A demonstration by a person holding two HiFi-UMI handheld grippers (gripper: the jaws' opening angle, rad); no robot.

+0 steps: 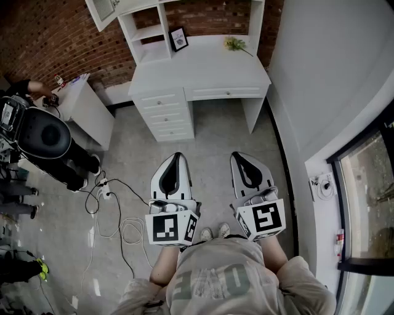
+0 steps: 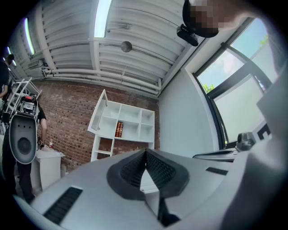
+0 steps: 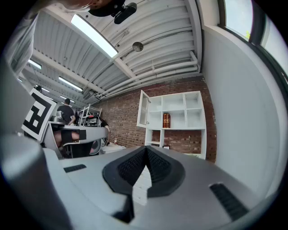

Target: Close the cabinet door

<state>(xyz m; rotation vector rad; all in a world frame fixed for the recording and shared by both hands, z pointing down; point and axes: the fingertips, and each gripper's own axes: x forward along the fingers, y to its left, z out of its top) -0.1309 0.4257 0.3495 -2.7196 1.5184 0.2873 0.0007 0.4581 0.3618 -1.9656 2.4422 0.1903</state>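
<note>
A white desk with a shelf hutch [image 1: 184,67] stands against the brick wall ahead. Its upper-left cabinet door [image 1: 101,11] hangs open, swung out to the left. The left gripper view shows the door [image 2: 98,112] beside the open shelves [image 2: 135,121], with books [image 2: 119,129] inside. In the right gripper view the same door [image 3: 144,109] juts from the hutch [image 3: 182,112]. My left gripper [image 1: 177,155] and right gripper [image 1: 237,155] are held side by side well short of the desk. Both are shut with nothing between the pads [image 2: 135,168] [image 3: 157,164].
A picture frame [image 1: 178,38] and a flower sprig [image 1: 236,44] sit on the desktop. A small white side table [image 1: 86,107] and a black machine [image 1: 43,138] stand at the left, cables [image 1: 117,215] trail across the floor. A white wall and window [image 1: 369,197] border the right.
</note>
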